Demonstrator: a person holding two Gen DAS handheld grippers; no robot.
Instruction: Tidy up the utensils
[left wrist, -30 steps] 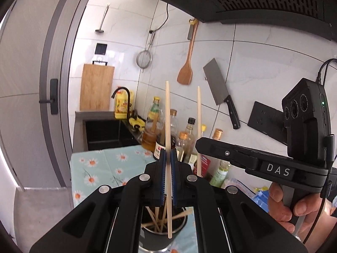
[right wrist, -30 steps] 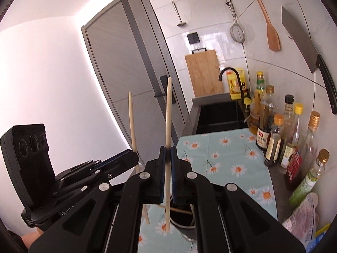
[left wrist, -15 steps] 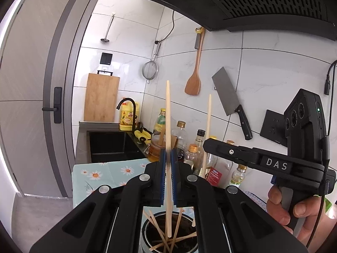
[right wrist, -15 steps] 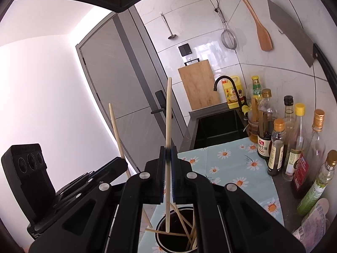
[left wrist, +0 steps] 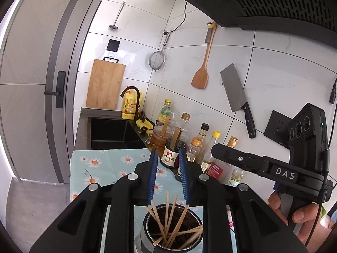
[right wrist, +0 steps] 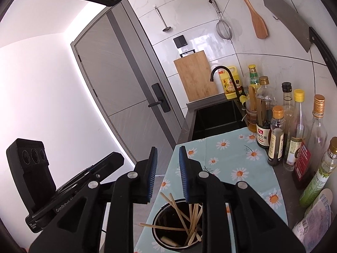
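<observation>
Chopsticks [left wrist: 168, 225] lie loose in the steel cup [left wrist: 147, 224] just below and ahead of the left claw [left wrist: 167, 177], leaning every way against its rim, and the right-wrist view shows the same sticks [right wrist: 185, 219] in the same cup [right wrist: 157, 217] directly under the right claw [right wrist: 167, 175]. Both claws have just been opening, and now each stands with its blue pads parted and nothing between them; the sticks they carried look to have dropped in with the rest. The step in hand seems to be the release, and to do it well each claw should lift straight up and clear before swinging off, since several tips stand above the rim close under the pads and a sideways pull could hook one and tip the cup. The cup sits near the front edge of the daisy cloth [right wrist: 227, 158], so any nudge toward that edge is the thing to avoid. The two claws hang just beside each other, the right one showing at the right of the left view with a hand [left wrist: 294, 215] on its grip, so drawing them away one at a time would keep them from knocking together. Further ahead of the claws stand sauce bottles [right wrist: 276, 135] in a row along the wall, then the sink [left wrist: 109, 130] and, propped behind it, a cutting board [left wrist: 105, 84].
</observation>
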